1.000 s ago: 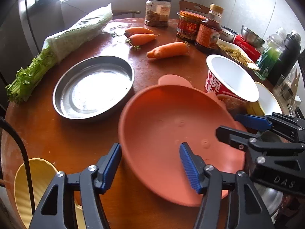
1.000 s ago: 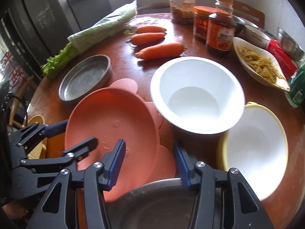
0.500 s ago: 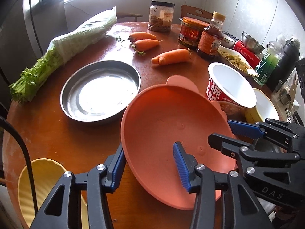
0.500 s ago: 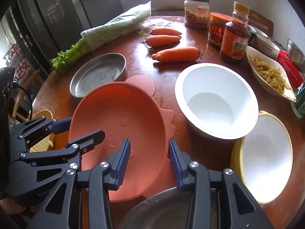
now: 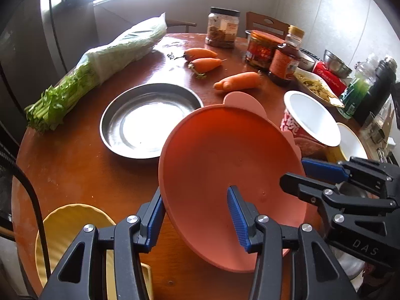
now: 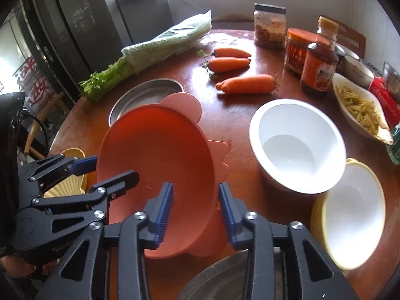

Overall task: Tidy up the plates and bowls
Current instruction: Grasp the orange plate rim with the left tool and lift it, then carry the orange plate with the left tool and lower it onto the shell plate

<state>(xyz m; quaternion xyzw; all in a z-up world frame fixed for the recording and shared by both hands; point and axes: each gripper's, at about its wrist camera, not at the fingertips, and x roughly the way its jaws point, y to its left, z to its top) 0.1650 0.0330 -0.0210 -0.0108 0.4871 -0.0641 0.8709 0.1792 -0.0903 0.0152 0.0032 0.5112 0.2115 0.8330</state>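
Note:
An orange bowl [image 5: 225, 165] with pink ear-shaped tabs hangs tilted over the brown table [image 5: 75, 165], its left edge raised. My left gripper [image 5: 195, 220] is shut on the bowl's near left rim, one pad outside and one inside. The same bowl [image 6: 155, 150] fills the middle of the right wrist view. There my right gripper [image 6: 196, 210] straddles its near right rim. Its jaws are closing and the inner pad stands off the wall. A steel plate [image 5: 150, 120] lies flat behind the bowl.
A white bowl [image 6: 295, 145] and a yellow-rimmed bowl [image 6: 350, 225] stand to the right. A yellow scalloped bowl [image 5: 67, 225] sits at the near left edge. A steel pan [image 6: 220, 280] lies under my right gripper. Carrots [image 5: 237, 81], bagged greens [image 5: 100, 67] and jars [image 5: 260, 50] crowd the far side.
The bowl's left edge has lifted off the table and it now tilts steeply. Both pairs of jaws have narrowed around its rim, the left ones first.

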